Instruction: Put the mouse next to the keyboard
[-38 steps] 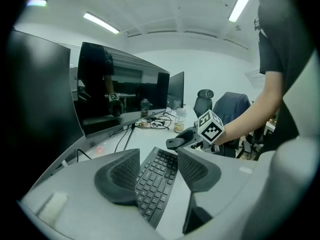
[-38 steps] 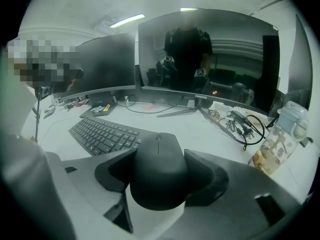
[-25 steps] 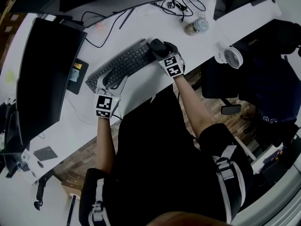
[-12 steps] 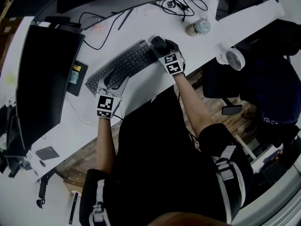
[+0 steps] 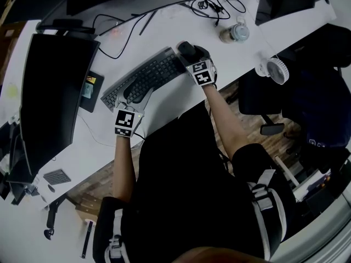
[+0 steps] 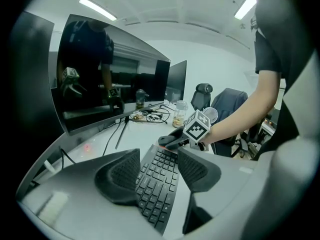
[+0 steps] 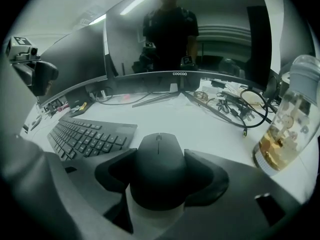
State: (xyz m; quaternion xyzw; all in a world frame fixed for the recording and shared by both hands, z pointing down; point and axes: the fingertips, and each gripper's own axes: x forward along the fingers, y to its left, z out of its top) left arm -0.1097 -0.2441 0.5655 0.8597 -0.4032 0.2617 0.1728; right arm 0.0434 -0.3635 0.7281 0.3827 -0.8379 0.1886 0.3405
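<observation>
A black mouse [image 5: 185, 49] [image 7: 159, 151] sits between the jaws of my right gripper [image 5: 190, 55] [image 7: 160, 171], which is shut on its two sides. It is just off the right end of the black keyboard [image 5: 148, 74] [image 7: 87, 134], low over the white desk [image 5: 170, 100]. Whether the mouse rests on the desk I cannot tell. My left gripper [image 5: 133, 91] [image 6: 159, 170] stands open at the keyboard's [image 6: 157, 184] left front part, its pads apart with keys showing between them. From the left gripper view, the mouse [image 6: 169, 140] appears beyond the keyboard's far end.
A curved monitor [image 5: 52, 86] stands behind the keyboard. A clear jar [image 5: 233, 32] [image 7: 287, 124] and a tangle of cables [image 5: 211, 4] lie right of and behind the mouse. A small white fan [image 5: 272, 67] stands by the desk's front edge.
The right gripper with the mouse has sunk slightly beside the keyboard's right end. The left gripper has stayed where it was.
</observation>
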